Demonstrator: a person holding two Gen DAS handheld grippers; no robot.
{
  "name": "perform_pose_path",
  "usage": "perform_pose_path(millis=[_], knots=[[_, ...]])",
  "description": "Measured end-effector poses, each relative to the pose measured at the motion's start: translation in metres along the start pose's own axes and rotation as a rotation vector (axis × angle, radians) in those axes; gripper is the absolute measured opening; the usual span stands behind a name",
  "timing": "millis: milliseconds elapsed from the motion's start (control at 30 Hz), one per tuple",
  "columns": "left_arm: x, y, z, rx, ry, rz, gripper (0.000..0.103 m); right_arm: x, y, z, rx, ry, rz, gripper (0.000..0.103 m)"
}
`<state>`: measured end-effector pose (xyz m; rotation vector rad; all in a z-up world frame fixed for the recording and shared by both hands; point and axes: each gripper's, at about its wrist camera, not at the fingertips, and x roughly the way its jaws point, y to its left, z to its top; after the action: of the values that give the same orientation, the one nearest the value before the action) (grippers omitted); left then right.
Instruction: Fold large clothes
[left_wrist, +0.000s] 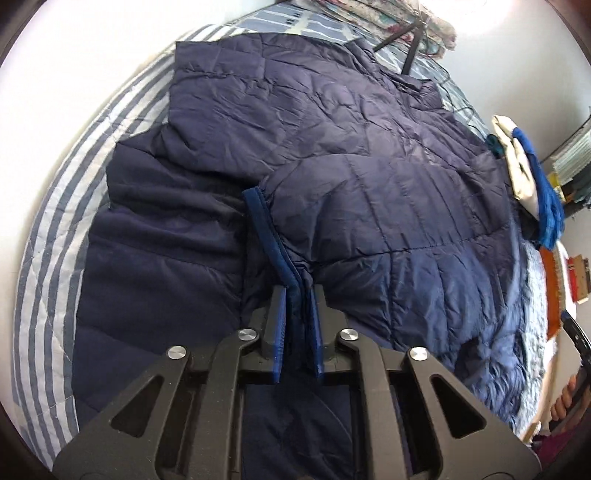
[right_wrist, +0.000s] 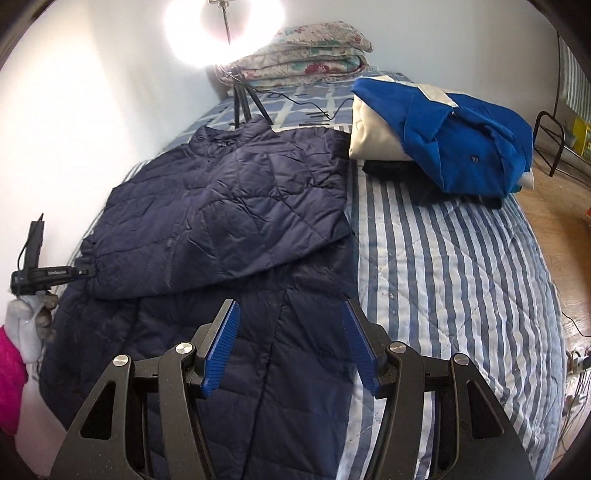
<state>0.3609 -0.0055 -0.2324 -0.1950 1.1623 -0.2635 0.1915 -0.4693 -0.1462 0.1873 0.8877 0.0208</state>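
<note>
A large navy quilted jacket (left_wrist: 332, 155) lies spread on a blue-and-white striped bed (left_wrist: 48, 229), partly folded over itself. My left gripper (left_wrist: 298, 291) is shut on the sleeve's blue-trimmed cuff (left_wrist: 266, 236) and holds it over the jacket's body. In the right wrist view the same jacket (right_wrist: 229, 206) lies on the bed's left half. My right gripper (right_wrist: 290, 310) is open and empty, just above the jacket's lower part. The left gripper (right_wrist: 79, 272) shows at the jacket's left edge there.
A stack of folded clothes, blue on cream (right_wrist: 443, 140), sits on the bed (right_wrist: 461, 280) at the far right. Folded floral bedding (right_wrist: 306, 48), a ring light (right_wrist: 225, 29) and its tripod (right_wrist: 243, 99) stand at the head. Wooden floor (right_wrist: 554, 206) lies to the right.
</note>
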Motion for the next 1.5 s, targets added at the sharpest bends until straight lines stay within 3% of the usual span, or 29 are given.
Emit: perform_pose_path(millis=[133,300,600,833,1000,1033,1067,1133,1333,1500], knots=[[-0.014,-0.009,0.003,0.06,-0.082,0.06,0.004,0.008,-0.002,-0.004,-0.008,0.01,-0.001,0.057],[-0.025,-0.012,0.029,0.096,-0.149,0.131,0.004,0.024,-0.008,-0.01,0.006,0.036,-0.003,0.057],[-0.004,-0.018,0.087,0.192,-0.238,0.305,0.003,0.055,-0.013,-0.008,0.036,0.065,-0.007,0.057],[0.045,-0.012,0.109,0.189,-0.194,0.383,0.003,0.073,-0.009,-0.011,0.017,0.097,-0.015,0.057],[0.049,-0.011,0.114,0.154,-0.158,0.381,0.007,0.067,-0.012,-0.013,0.027,0.097,-0.017,0.057],[0.04,-0.01,0.114,0.154,-0.17,0.363,0.015,0.063,-0.013,-0.014,0.025,0.093,-0.018,0.057],[0.03,-0.01,0.112,0.161,-0.181,0.356,0.034,0.057,-0.013,-0.015,0.023,0.088,-0.02,0.057],[0.006,-0.009,0.107,0.173,-0.217,0.333,0.057,0.047,-0.015,-0.017,0.025,0.08,-0.023,0.057],[-0.094,0.009,0.062,0.201,-0.297,0.202,0.063,0.013,-0.016,-0.035,0.021,0.056,-0.054,0.063],[-0.154,0.032,0.009,0.184,-0.321,0.159,0.068,-0.012,-0.013,-0.053,0.008,0.051,-0.051,0.065]])
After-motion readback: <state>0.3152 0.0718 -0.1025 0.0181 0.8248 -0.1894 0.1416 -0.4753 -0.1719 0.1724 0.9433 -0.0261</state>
